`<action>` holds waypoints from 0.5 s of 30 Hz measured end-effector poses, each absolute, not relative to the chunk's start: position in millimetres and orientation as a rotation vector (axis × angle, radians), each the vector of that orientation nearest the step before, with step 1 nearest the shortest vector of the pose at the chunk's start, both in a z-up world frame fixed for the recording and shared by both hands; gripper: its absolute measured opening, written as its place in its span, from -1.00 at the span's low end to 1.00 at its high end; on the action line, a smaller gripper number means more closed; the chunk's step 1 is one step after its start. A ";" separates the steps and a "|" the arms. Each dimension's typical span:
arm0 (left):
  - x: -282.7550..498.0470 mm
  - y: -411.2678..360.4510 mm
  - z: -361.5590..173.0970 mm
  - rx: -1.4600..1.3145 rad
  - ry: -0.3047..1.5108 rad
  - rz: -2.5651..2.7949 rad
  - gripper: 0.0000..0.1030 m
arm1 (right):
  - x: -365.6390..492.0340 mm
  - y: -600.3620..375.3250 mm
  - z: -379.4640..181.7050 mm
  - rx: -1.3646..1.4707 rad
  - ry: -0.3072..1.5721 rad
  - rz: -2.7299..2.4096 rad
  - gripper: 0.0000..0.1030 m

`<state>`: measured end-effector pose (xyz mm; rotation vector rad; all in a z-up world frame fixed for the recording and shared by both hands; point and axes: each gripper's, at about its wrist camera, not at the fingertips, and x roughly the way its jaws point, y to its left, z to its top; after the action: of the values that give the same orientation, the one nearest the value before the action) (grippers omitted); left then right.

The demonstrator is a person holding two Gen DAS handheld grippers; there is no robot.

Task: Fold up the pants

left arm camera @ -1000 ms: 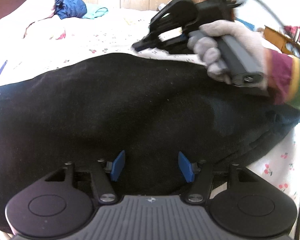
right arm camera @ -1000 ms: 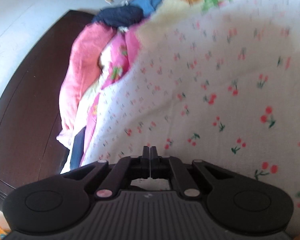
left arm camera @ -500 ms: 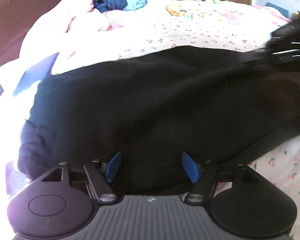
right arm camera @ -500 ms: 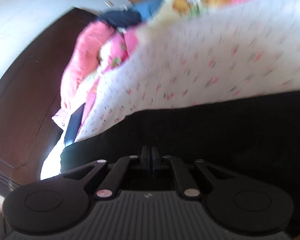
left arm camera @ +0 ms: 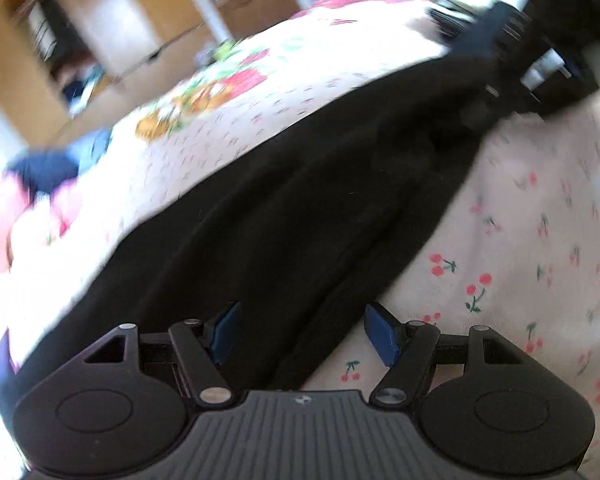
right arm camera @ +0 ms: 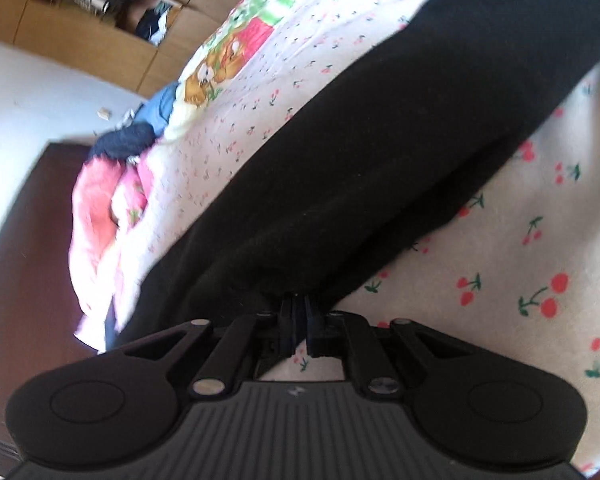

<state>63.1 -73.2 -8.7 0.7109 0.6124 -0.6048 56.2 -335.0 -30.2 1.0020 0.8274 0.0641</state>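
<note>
Black pants point(left arm camera: 308, 200) lie stretched out in a long band on a cherry-print bed sheet point(left arm camera: 520, 248). My left gripper point(left arm camera: 303, 334) hovers open over their near edge, with black cloth and some sheet showing between the blue pads point(left arm camera: 224, 330), which touch nothing. A dark blur at the top right of the left wrist view is the right gripper point(left arm camera: 540, 60), by the pants' far end. In the right wrist view the pants point(right arm camera: 380, 160) run diagonally, and my right gripper point(right arm camera: 298, 322) is shut with its tips at their near hem. Whether cloth is pinched there is hidden.
Pink bedding point(right arm camera: 100, 208) and dark blue clothes point(right arm camera: 128, 140) are heaped at the bed's far left end. A dark wooden headboard point(right arm camera: 24, 260) stands behind them. Wooden wardrobes point(left arm camera: 112, 32) line the back wall. A cartoon print point(right arm camera: 208, 76) marks the sheet.
The left wrist view has rolled and slid sideways, so the pants now run diagonally with sheet at the right. My right gripper swept from above bare sheet to the pants' hem.
</note>
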 end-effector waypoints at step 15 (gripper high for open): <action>83.5 -67.1 6.8 0.675 0.698 -0.729 0.04 | 81.3 -331.1 -34.8 1.083 0.729 0.101 -0.50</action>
<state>83.5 -67.1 6.8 0.6753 0.6981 -0.7289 81.2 -331.1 -34.8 1.0831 0.7291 0.1013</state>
